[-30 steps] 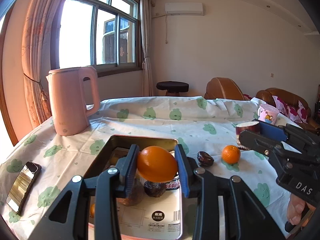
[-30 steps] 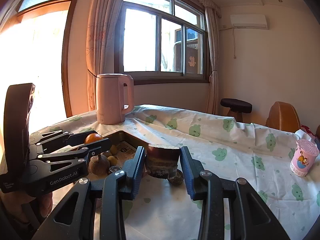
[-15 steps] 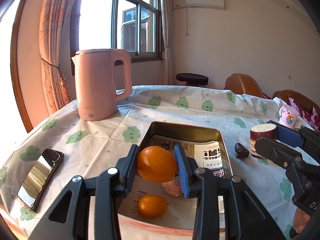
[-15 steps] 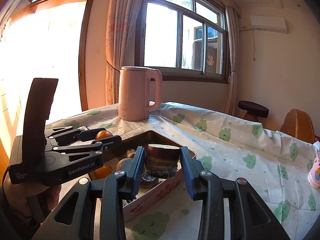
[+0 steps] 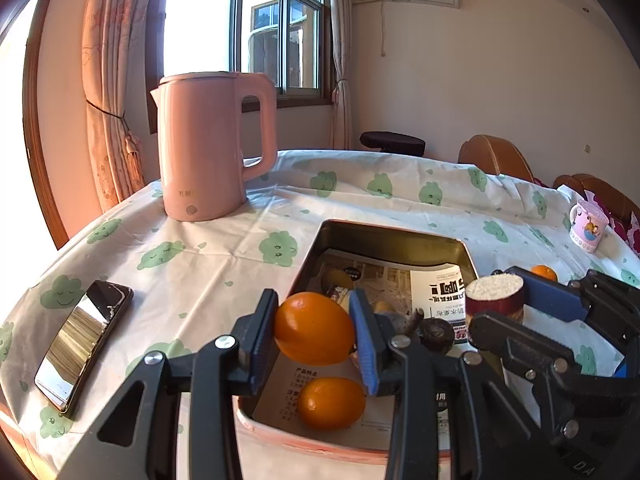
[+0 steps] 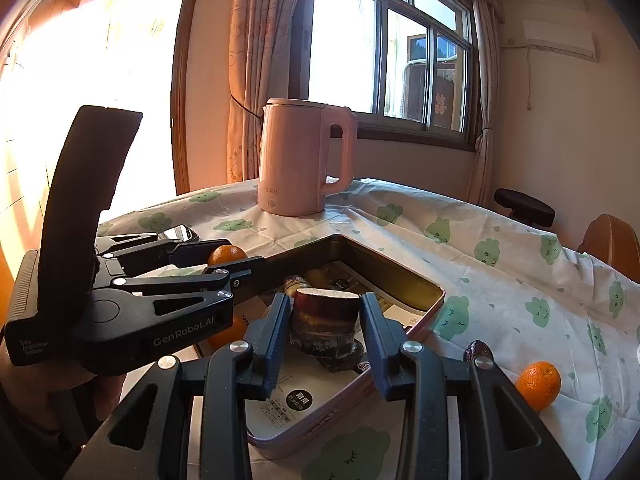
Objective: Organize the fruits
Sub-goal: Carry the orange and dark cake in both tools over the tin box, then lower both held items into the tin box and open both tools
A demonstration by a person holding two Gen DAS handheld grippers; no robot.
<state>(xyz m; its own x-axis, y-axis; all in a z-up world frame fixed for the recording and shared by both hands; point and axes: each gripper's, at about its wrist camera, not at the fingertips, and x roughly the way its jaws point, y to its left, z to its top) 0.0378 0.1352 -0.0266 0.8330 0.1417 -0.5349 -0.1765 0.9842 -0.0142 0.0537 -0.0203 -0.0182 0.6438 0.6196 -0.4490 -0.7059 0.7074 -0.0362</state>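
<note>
My left gripper (image 5: 316, 330) is shut on an orange (image 5: 314, 328), held just above the near left part of a rectangular metal tin (image 5: 396, 236). Inside the tin lie another orange (image 5: 331, 402), a dark round fruit (image 5: 436, 334) and a printed leaflet (image 5: 438, 292). My right gripper (image 6: 325, 322) is shut on a short piece of purple sugarcane (image 6: 325, 320) with a pale cut top, above the tin (image 6: 400, 276). That sugarcane (image 5: 495, 298) shows at the right in the left wrist view. A loose orange (image 6: 538, 385) and a dark fruit (image 6: 478, 350) lie on the cloth right of the tin.
A pink kettle (image 5: 212, 148) stands behind the tin, near the window. A phone (image 5: 82, 344) lies at the table's left edge. A small patterned cup (image 5: 588, 226) sits far right. Chairs (image 5: 496, 158) and a dark stool (image 5: 392, 144) stand beyond the table.
Both grippers have moved left and a little down with their loads, from beside the tin to over it. The kettle and tin loom closer. Neither grip has altered.
</note>
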